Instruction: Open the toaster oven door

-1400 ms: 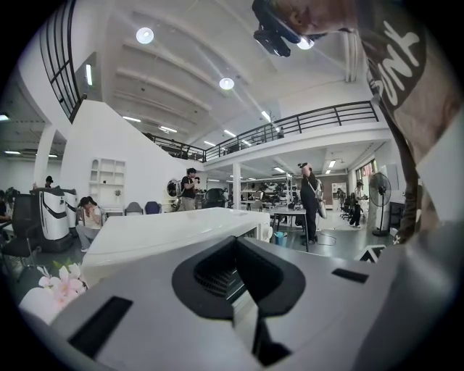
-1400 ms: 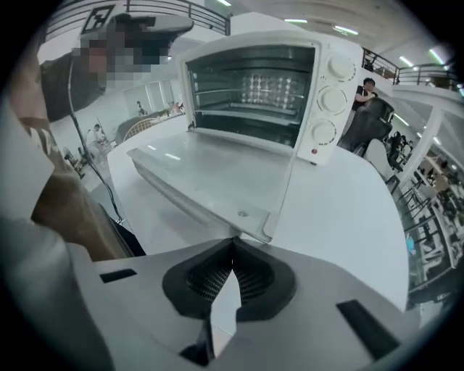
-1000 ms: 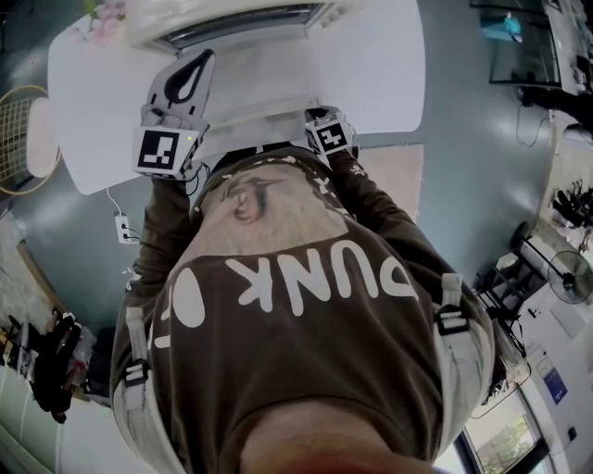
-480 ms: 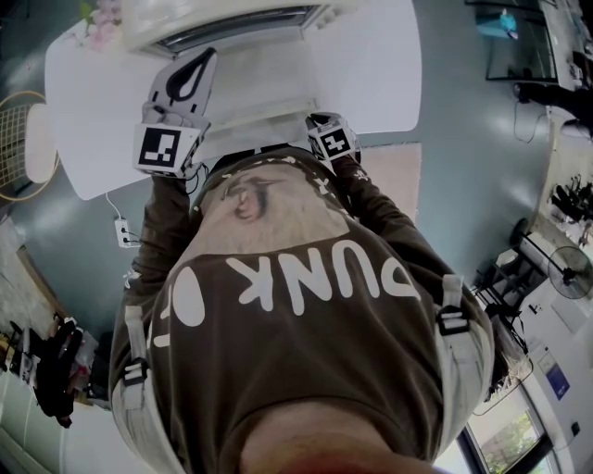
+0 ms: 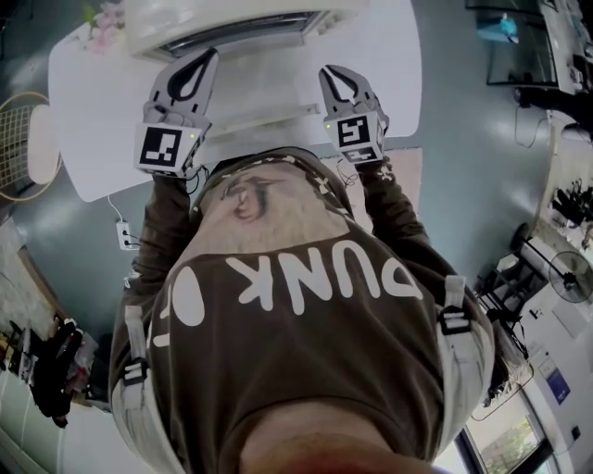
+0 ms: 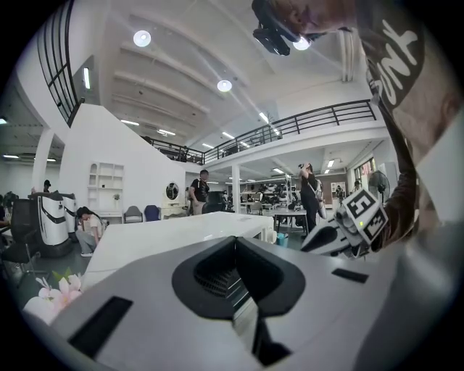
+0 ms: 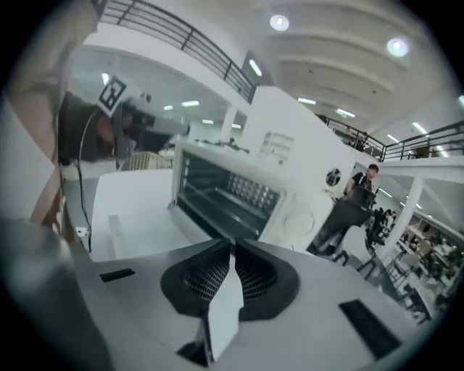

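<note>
The white toaster oven (image 5: 232,23) stands at the table's far edge; its door (image 5: 264,83) hangs open and lies flat toward me, with the handle (image 5: 269,116) at the near edge. In the right gripper view the dark oven cavity (image 7: 225,192) and its rack show. My left gripper (image 5: 206,56) hovers over the door's left end, jaws shut and empty. My right gripper (image 5: 329,72) hovers over the door's right end, also shut on nothing. Seen from their own cameras, the left gripper (image 6: 233,243) and right gripper (image 7: 232,243) have their jaws closed together.
The white table (image 5: 93,111) carries pink flowers (image 5: 102,18) at its far left corner. A woven basket chair (image 5: 18,130) stands left of the table. A power strip (image 5: 122,227) lies on the floor. People and furniture fill the hall behind.
My right gripper rose from beside my body and swung forward over the open door. The left gripper stayed put.
</note>
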Tool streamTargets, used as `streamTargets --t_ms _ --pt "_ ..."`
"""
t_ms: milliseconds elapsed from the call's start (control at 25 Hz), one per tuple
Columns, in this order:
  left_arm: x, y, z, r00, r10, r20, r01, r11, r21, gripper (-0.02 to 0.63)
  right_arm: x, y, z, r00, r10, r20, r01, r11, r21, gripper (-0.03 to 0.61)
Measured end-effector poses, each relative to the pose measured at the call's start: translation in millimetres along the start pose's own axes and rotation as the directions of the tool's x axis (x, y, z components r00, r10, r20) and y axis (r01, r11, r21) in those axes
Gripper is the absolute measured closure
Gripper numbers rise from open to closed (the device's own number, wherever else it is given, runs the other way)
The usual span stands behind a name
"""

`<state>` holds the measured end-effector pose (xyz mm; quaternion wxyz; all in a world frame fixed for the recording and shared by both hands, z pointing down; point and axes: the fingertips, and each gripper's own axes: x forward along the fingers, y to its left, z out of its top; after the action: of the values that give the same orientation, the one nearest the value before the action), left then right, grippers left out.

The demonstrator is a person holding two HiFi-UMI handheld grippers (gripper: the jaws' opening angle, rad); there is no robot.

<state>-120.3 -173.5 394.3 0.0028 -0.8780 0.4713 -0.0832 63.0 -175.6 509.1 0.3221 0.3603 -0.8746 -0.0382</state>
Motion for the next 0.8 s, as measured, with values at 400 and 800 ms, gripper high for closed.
streamTargets --t_ms 400,800 --pt "-1 4 8 1.000 0.016 0.004 -0.016 1.000 0.004 0.609 13 33 158 0.885 0.135 0.446 -0.156 0.988 0.009 0.554" --pt "0 2 5 1.000 0.014 0.002 -0.014 1.000 0.000 0.609 16 37 165 0.866 0.156 0.475 -0.171 0.985 -0.012 0.569"
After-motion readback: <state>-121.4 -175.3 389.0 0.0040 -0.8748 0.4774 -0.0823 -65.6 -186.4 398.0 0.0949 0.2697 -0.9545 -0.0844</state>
